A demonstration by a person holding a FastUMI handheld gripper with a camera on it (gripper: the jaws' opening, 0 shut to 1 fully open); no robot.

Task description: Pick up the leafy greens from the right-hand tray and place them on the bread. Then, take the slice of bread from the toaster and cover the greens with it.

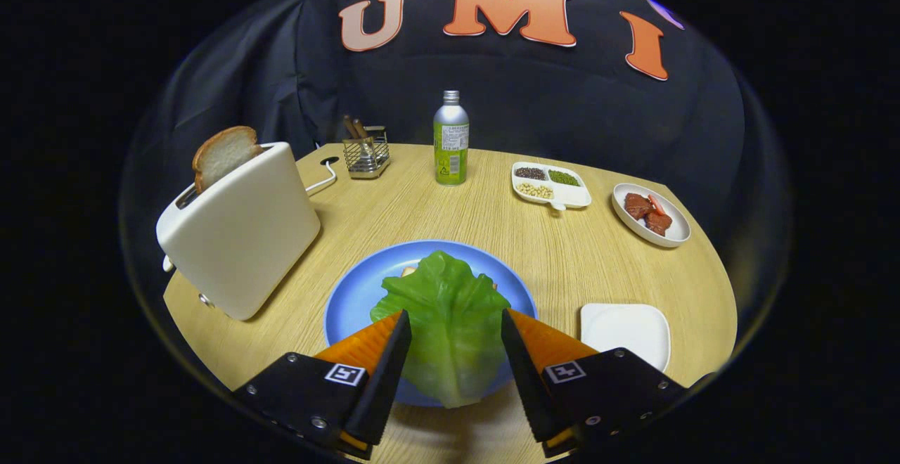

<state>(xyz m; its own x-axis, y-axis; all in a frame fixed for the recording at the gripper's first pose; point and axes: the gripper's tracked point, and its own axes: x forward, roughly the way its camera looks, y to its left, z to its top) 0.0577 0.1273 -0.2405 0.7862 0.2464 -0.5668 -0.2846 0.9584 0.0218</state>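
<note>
A large green leaf (444,323) lies draped over a slice of bread (410,271) on a blue plate (351,295), with only a sliver of crust peeking out at the leaf's eleven o'clock. The gripper (450,330) hangs just above it, its fingers spread apart on either side of the leaf and pressing on nothing, which suggests the greens have been set down and let go. At about two o'clock from the fingers sits the white tray (626,330), now bare, the likely source of the leaf. At ten o'clock stands a white toaster (239,232) with a second slice of bread (223,151) poking up from its slot, raised high enough to be pinched from above; taking it looks to be the next job. Farther off, around twelve o'clock, a green bottle (451,139) stands upright beside a wire basket (365,151), while a divided dish (552,184) of beans and a bowl (650,215) of red pieces sit toward one o'clock, well clear of the work.
</note>
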